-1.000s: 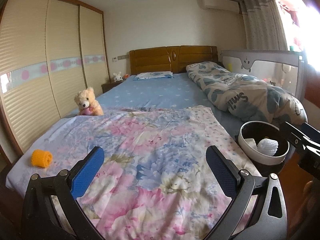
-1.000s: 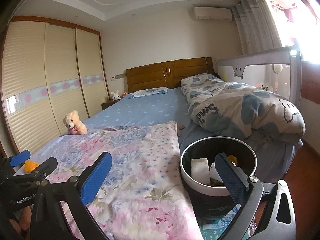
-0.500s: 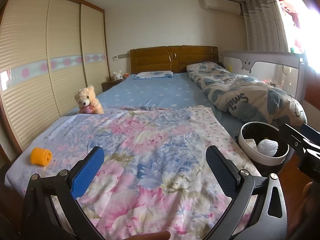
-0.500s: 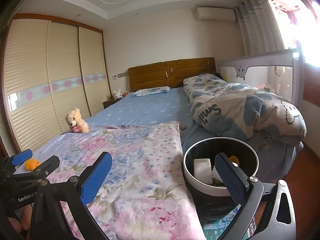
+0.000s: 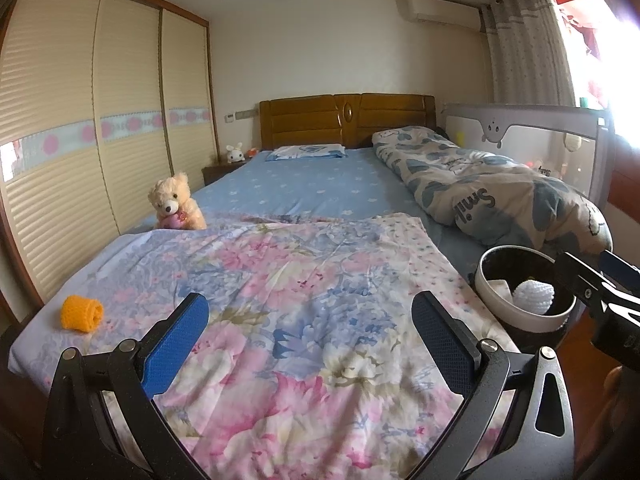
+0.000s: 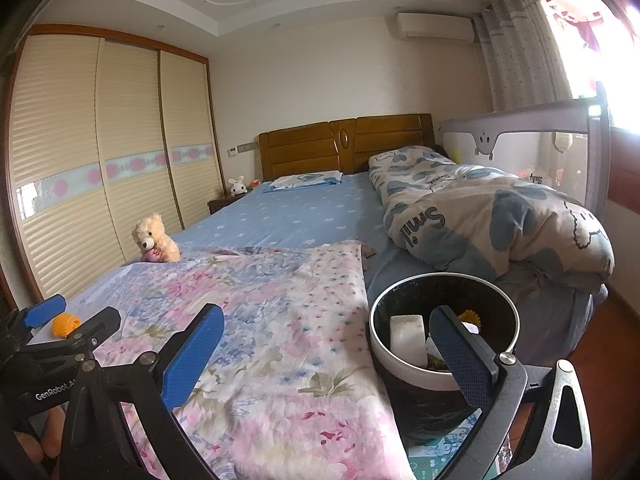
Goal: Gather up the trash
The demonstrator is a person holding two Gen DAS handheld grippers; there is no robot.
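Little has moved since a second ago: both views sit slightly closer over the foot of the bed, the orange knit roll is in the same spot, jaws as wide as before.

One bed (image 5: 320, 196) with blue star sheet, one wooden headboard (image 5: 346, 122). One three-door sliding wardrobe (image 5: 80, 132) on the left. One floral pink-blue sheet (image 5: 300, 300) spread across the foot of the bed. One rolled quilt (image 6: 488, 216) along the right side, print reads "Smil…", rest hidden. One grey bed rail (image 5: 532, 140) behind it, mirrored "Baby" lettering faint. One wall air conditioner (image 5: 440, 10), one curtain (image 5: 524, 40). One pillow (image 5: 306, 152).

One trash bin (image 6: 400, 356), white rim, black liner, standing off the bed's right corner; inside, one white block (image 6: 407, 334), one yellow flower-like piece (image 6: 469, 316), and one white knit ball (image 5: 534, 298) seen from the left view.

Left gripper (image 5: 310, 334) jaws released, wide apart, nothing between, over the floral sheet. Right gripper (image 6: 324, 354) jaws released, empty, right finger in front of the bin; "GenRobot.A…" reads on the left tool body.

One teddy bear (image 5: 174, 202) on the bed's left edge. One small white bunny (image 5: 235, 153) on the nightstand. One orange knit roll (image 5: 81, 313), left on the near-left corner of the floral sheet, well apart from both grippers.
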